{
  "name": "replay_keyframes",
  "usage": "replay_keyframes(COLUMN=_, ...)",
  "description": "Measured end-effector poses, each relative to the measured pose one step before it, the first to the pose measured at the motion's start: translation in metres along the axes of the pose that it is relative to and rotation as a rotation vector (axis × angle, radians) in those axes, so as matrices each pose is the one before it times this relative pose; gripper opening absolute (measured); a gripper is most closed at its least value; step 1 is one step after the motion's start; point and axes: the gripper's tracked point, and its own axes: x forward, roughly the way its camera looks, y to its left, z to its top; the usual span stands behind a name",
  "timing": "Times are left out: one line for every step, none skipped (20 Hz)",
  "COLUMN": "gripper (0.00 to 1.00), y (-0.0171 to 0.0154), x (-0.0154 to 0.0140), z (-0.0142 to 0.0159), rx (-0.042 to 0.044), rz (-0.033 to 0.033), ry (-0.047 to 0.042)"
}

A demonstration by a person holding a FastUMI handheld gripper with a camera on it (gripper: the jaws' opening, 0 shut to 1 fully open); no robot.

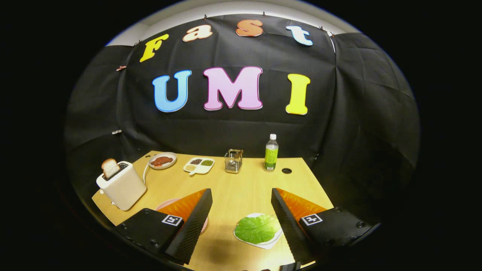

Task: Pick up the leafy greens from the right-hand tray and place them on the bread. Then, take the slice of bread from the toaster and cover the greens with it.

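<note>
Up above the wooden table (241, 188), the gripper (241, 195) hangs with its fingers spread wide and nothing between them. Between the two fingers, lying closer to the right one, a green lettuce leaf (257, 228) rests flat on a white tray (274, 241); the right finger covers the tray's near edge. Behind the left finger a pink plate (164, 204) peeks out, mostly hidden, so what lies on it cannot be told. Further left stands a white toaster (122, 185) with a slice of bread (110, 167) sticking up out of its slot, tilted a little. Beyond the fingers, along the far edge of the table, sit a round dish of reddish food (162, 160), a white divided dish (199, 165) holding small heaps in separate compartments, a clear square container (233, 161), and an upright bottle with a green label and white cap (271, 152). Just beside the bottle is a dark round hole (286, 171) in the tabletop.
</note>
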Motion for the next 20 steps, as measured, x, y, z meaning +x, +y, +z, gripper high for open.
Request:
replay_keyframes(gripper=0.98, y=-0.00554, x=0.00651, z=-0.01237, rx=0.00712, rz=-0.00598, ry=0.0285)
replay_keyframes(gripper=0.98, y=-0.00463, x=0.00669, z=-0.01034, rx=0.00985, rz=-0.00488, ry=0.02844)
replay_keyframes(gripper=0.98, y=-0.00643, x=0.00741, z=-0.0121, rx=0.00956, rz=-0.00814, ry=0.02738)
replay_keyframes(gripper=0.98, y=-0.00584, x=0.00772, z=-0.01173, rx=0.00931, rz=-0.0084, ry=0.02843)
replay_keyframes(gripper=0.98, y=-0.0063, x=0.00791, z=-0.0106, rx=0.01095, rz=-0.00996, ry=0.02869)
replay_keyframes(gripper=0.98, y=-0.00446, x=0.00887, z=-0.01047, rx=0.01337, rz=-0.00473, ry=0.02774)
replay_keyframes(gripper=0.98, y=-0.00363, x=0.00927, z=-0.01172, rx=0.01092, rz=-0.00144, ry=0.02938)
replay_keyframes(gripper=0.98, y=-0.00344, x=0.00853, z=-0.01226, rx=0.0028, rz=-0.00568, ry=0.03069)
replay_keyframes(gripper=0.98, y=-0.00348, x=0.00952, z=-0.01114, rx=-0.00009, rz=-0.0037, ry=0.02957)
replay_keyframes(gripper=0.98, y=-0.00231, x=0.00887, z=-0.01144, rx=0.0032, rz=-0.00144, ry=0.02858)
replay_keyframes(gripper=0.99, y=-0.0014, x=0.00881, z=-0.00848, rx=0.00409, rz=-0.00224, ry=0.02669)
replay_keyframes(gripper=1.0, y=-0.0029, x=0.00925, z=-0.01048, rx=0.00549, rz=-0.00225, ry=0.0298)
replay_keyframes(gripper=0.99, y=-0.00224, x=0.00843, z=-0.00889, rx=0.00664, rz=-0.00197, ry=0.027)
replay_keyframes(gripper=1.0, y=-0.00152, x=0.00883, z=-0.00883, rx=0.00819, rz=-0.00227, ry=0.02835)
replay_keyframes(gripper=1.0, y=-0.00016, x=0.0078, z=-0.00794, rx=0.01055, rz=0.00158, ry=0.03061)
replay_keyframes(gripper=1.0, y=-0.00121, x=0.00435, z=-0.00573, rx=0.00492, rz=-0.00298, ry=0.02533)
replay_keyframes(gripper=1.0, y=-0.00144, x=0.00621, z=-0.004, rx=0.00443, rz=-0.00351, ry=0.01356)
replay_keyframes(gripper=1.0, y=-0.00076, x=0.00476, z=-0.00159, rx=0.00413, rz=-0.00214, ry=0.00956)
replay_keyframes(gripper=1.0, y=-0.00041, x=0.00352, z=-0.00272, rx=0.00395, rz=0.00062, ry=0.01065)
replay_keyframes(gripper=1.0, y=-0.00095, x=0.00291, z=-0.0042, rx=0.00114, rz=-0.00432, ry=0.01434)
